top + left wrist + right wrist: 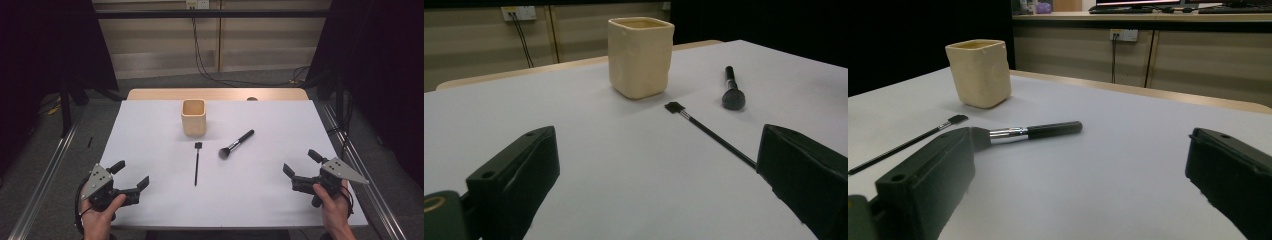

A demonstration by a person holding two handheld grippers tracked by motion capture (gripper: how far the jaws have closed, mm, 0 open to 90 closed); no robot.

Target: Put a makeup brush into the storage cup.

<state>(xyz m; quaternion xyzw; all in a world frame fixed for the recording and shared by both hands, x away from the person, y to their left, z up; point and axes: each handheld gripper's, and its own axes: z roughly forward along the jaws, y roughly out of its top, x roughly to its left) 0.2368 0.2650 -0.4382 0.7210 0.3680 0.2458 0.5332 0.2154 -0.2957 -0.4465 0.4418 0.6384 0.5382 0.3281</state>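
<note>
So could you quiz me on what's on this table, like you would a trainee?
1. True or false: the cream cup stands upright, apart from both brushes.
2. Which brush lies nearer the right gripper: A, the thin flat brush, or B, the fluffy makeup brush?
3. Is either gripper holding anything?

Key: 1. True. 2. B. 3. No; the left gripper and the right one both stand open above the white table, nothing between their jaws.
</note>
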